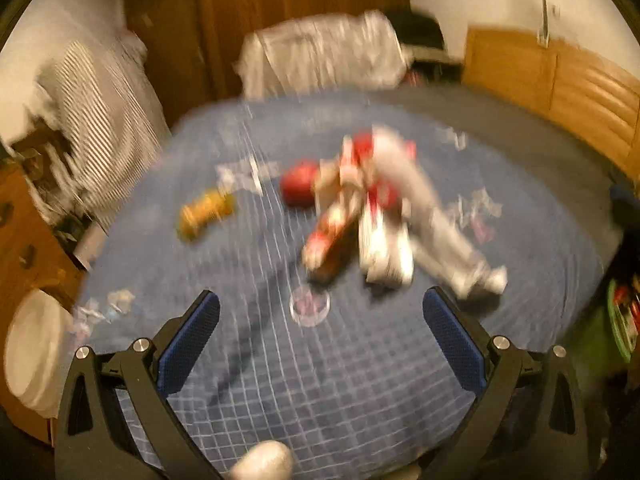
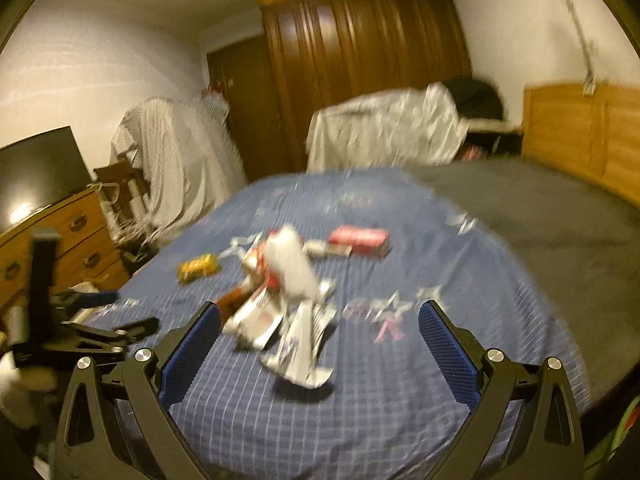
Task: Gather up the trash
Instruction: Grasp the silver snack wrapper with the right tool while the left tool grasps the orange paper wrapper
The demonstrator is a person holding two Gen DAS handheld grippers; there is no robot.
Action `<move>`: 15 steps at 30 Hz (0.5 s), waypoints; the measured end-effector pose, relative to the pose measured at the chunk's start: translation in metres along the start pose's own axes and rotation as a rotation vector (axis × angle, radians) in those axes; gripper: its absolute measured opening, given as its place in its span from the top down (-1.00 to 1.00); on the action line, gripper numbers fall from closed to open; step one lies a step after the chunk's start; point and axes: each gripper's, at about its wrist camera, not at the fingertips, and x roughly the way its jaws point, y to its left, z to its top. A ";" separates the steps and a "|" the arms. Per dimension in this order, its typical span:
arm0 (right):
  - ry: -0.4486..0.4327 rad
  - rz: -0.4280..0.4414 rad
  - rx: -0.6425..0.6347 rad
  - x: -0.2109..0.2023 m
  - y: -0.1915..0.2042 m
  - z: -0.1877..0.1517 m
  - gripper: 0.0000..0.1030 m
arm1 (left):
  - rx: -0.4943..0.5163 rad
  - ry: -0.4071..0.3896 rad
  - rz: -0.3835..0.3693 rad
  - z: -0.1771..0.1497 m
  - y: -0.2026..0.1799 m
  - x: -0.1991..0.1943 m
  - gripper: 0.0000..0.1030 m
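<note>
A bed with a blue checked cover is seen ahead of both claws, and a grey blanket covers its far right part. Beyond the bed, well past either claw, a brown wardrobe and cloth-draped furniture are visible. Both views are blurred, so small details cannot be read. A heap of red-and-white wrappers and crumpled packaging is found on the cover just ahead of the left claw, and the same heap lies just ahead of the right claw. A yellow packet is seen ahead and to the left of the left claw, and a pink box is seen beyond the heap from the right claw. A small clear lid or cup sits between the left claw's fingertips, though contact cannot be judged. Crumpled paper scraps are scattered to the left of the left claw. Both claws are spread wide and nothing is held in either. No collecting bag or bin can be made out with certainty. The task is judged to be at an early stage: the trash remains strewn on the bed and all of it is left to be gathered.
</note>
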 end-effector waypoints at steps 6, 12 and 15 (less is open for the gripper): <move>0.224 0.156 0.124 0.063 -0.016 -0.017 -0.32 | -0.017 0.130 -0.216 0.006 0.028 0.049 -0.49; 0.326 0.220 0.188 0.113 -0.021 -0.021 -0.26 | -0.069 0.193 -0.357 0.037 0.037 0.095 -0.34; 0.377 0.223 0.212 0.133 -0.024 -0.020 -0.26 | -0.110 0.212 -0.396 0.051 0.038 0.118 -0.34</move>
